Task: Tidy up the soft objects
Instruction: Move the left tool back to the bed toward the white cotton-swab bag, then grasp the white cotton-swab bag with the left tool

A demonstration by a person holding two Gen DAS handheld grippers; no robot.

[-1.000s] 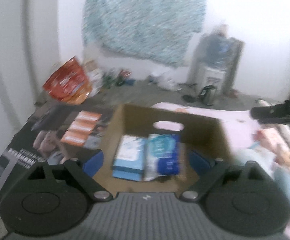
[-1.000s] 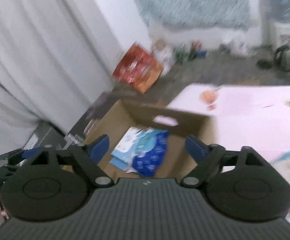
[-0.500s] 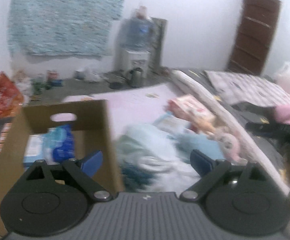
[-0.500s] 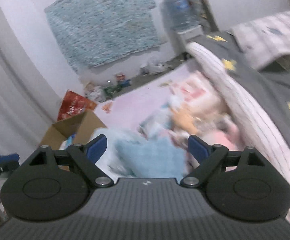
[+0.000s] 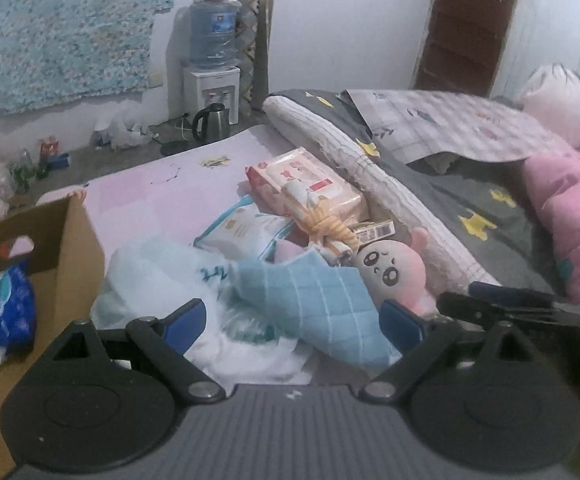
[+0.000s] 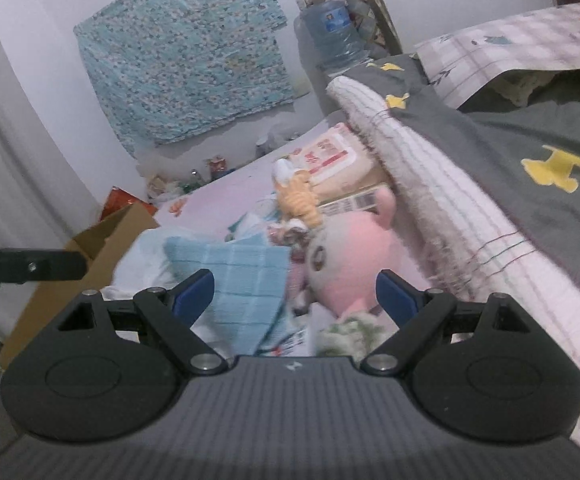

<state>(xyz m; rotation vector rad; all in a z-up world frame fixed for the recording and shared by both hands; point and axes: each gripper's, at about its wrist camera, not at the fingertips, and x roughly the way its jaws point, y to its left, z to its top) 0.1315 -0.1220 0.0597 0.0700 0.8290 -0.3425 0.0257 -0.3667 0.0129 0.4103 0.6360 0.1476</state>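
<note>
Blue quilted cloth [image 5: 322, 312] between the wide-apart, closing fingers of the left gripper [image 5: 294, 316], untouched.

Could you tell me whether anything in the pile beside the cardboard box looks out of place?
Yes: a small printed carton lies wedged among the soft things, between the pink wipes pack and the pink plush toy. It looks rigid, unlike the cloths around it.

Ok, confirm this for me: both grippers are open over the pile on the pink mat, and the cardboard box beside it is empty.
Not quite: the cardboard box is not empty. The left wrist view shows blue and white packs already lying inside it. The rest holds: the left gripper and right gripper are both open over the pile on the pink mat.
</note>
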